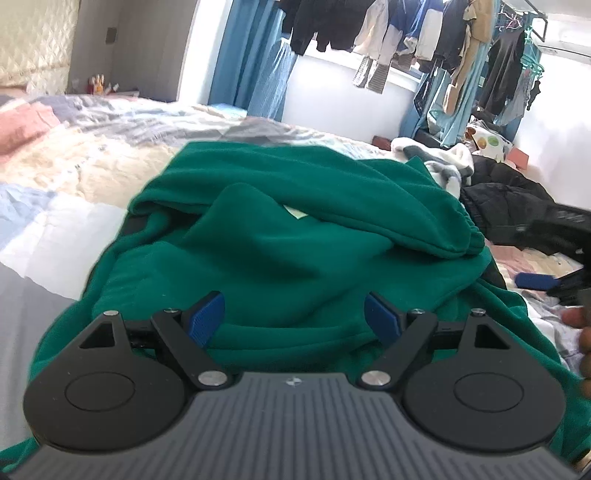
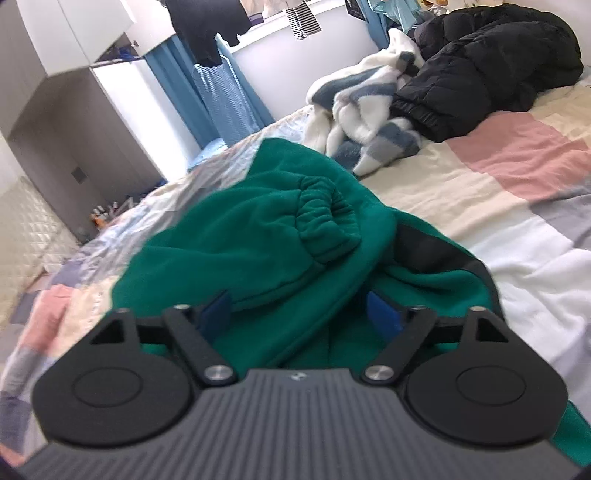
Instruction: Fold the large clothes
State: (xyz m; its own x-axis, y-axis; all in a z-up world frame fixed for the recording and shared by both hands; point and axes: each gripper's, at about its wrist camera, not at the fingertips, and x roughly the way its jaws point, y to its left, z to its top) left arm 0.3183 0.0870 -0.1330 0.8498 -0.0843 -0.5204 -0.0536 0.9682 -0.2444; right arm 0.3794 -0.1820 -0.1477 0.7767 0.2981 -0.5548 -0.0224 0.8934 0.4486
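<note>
A large green fleece garment (image 1: 280, 236) lies bunched on the bed, one sleeve folded across its body. The sleeve's gathered cuff (image 2: 325, 221) rests on top in the right wrist view. My left gripper (image 1: 294, 318) hovers over the near part of the garment, open, with fabric below its blue pads (image 1: 207, 317) but nothing pinched. My right gripper (image 2: 301, 312) stands open at the garment's other side. A ridge of green fabric rises between its fingers, and the pads are not pressing on it. The right gripper (image 1: 535, 281) and a hand also show at the right edge of the left wrist view.
The patchwork quilt (image 2: 498, 177) covers the bed. A white-and-blue fleece (image 2: 369, 110) and a black puffer jacket (image 2: 491, 62) are heaped at the far side. Clothes hang along the window (image 1: 388, 33) beside blue curtains (image 1: 251, 62). A grey wardrobe (image 2: 55, 110) stands past the bed.
</note>
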